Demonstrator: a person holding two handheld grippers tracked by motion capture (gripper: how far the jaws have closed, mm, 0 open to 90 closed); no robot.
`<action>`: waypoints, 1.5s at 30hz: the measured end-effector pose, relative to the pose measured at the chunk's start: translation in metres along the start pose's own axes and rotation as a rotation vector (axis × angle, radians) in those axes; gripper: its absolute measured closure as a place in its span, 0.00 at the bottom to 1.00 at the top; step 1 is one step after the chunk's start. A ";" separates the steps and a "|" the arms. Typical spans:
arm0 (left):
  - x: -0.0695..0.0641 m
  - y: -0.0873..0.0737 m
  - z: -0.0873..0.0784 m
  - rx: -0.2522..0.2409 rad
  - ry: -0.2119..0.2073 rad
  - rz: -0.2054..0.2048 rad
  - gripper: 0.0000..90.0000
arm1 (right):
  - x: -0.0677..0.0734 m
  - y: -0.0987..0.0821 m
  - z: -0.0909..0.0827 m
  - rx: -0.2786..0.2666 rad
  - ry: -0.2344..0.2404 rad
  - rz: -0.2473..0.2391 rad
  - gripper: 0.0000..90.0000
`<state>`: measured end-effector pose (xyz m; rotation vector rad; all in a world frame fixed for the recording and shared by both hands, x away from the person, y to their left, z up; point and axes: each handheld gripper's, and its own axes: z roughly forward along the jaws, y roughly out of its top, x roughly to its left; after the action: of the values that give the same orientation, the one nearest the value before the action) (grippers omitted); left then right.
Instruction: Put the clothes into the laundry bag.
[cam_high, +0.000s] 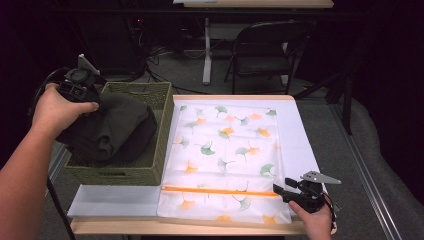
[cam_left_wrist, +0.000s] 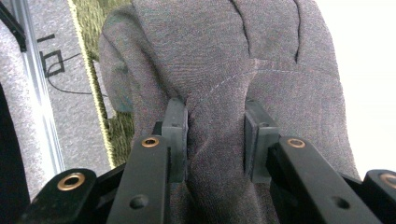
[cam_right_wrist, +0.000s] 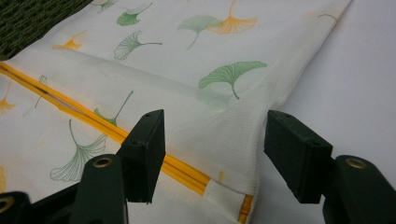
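- Landmark: woven basket (cam_high: 150, 172), at the left of the bench (cam_high: 200, 227).
- Inside basket: dark folded garment (cam_high: 112, 130), bulging above the rim.
- Left gripper (cam_high: 92, 97) above basket's far-left corner, clenched on a pinched ridge of the garment (cam_left_wrist: 219, 70); fabric gathered tight between both pads (cam_left_wrist: 176, 135) in the left gripper view. Garment bulk hanging below and right of this gripper, apparently not yet clear of the basket.
- Right of basket, touching its side: white mesh bag (cam_high: 225, 150) with ginkgo-leaf print, flat on the bench; long axis running away from the person.
- Orange zipper (cam_high: 220, 191) across the bag's near end, perpendicular to that axis, starting near the basket's near-right corner.
- Far right of basket, at the zipper's right end: right gripper (cam_high: 281, 192), jaws spread, holding nothing; bag corner (cam_right_wrist: 233, 154) lying between the jaws, untouched.
- Judgement: likely loading garment into bag. Bag mouth lies right of and nearer than the garment; right gripper much the nearer to the zipper, left carrying the load.
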<state>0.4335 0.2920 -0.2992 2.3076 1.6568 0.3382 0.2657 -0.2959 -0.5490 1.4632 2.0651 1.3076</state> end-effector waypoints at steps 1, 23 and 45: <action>-0.001 0.000 -0.001 0.002 0.000 0.003 0.75 | 0.000 0.000 0.000 0.000 0.000 0.000 0.42; -0.029 -0.002 -0.025 -0.005 -0.020 0.115 0.75 | 0.000 0.000 0.000 -0.002 -0.004 -0.004 0.42; -0.056 -0.003 -0.037 -0.023 -0.024 0.197 0.75 | 0.000 0.001 0.000 0.001 -0.005 -0.002 0.43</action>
<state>0.4002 0.2430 -0.2668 2.4536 1.4093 0.3664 0.2658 -0.2955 -0.5484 1.4622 2.0637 1.3013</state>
